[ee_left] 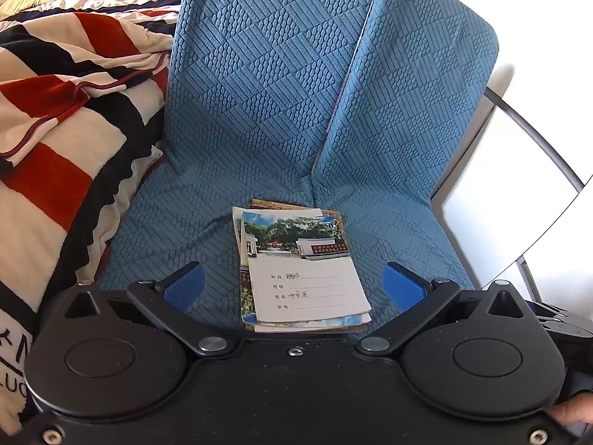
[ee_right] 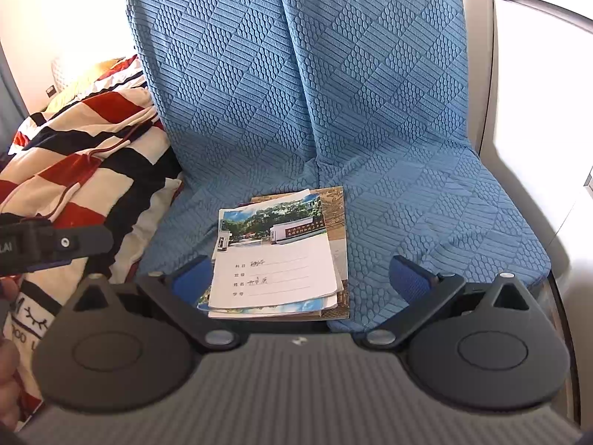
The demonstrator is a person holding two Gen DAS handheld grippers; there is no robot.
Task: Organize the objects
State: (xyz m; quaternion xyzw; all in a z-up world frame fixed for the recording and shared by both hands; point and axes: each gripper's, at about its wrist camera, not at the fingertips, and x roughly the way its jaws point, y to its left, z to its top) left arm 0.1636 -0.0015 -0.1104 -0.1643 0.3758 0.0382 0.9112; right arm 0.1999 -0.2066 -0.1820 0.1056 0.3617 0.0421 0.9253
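Your left gripper (ee_left: 294, 289) and right gripper (ee_right: 296, 289) both hang spread wide over the notebooks (ee_left: 304, 278), stacked low-centre on the blue seat (ee_left: 178, 215), ready for squaring

A loose stack of thin photo-covered exercise books (ee_left: 304, 278) lies flat, slightly fanned, on the blue seat cushion (ee_left: 178, 222).

A home, likely a living room or bedroom: a sofa under a blue quilted textured cover (ee_left: 259, 92), a rumpled red, navy and cream striped fleece blanket (ee_left: 66, 111) beside it, and school exercise books (ee_right: 274, 259) on the seat.
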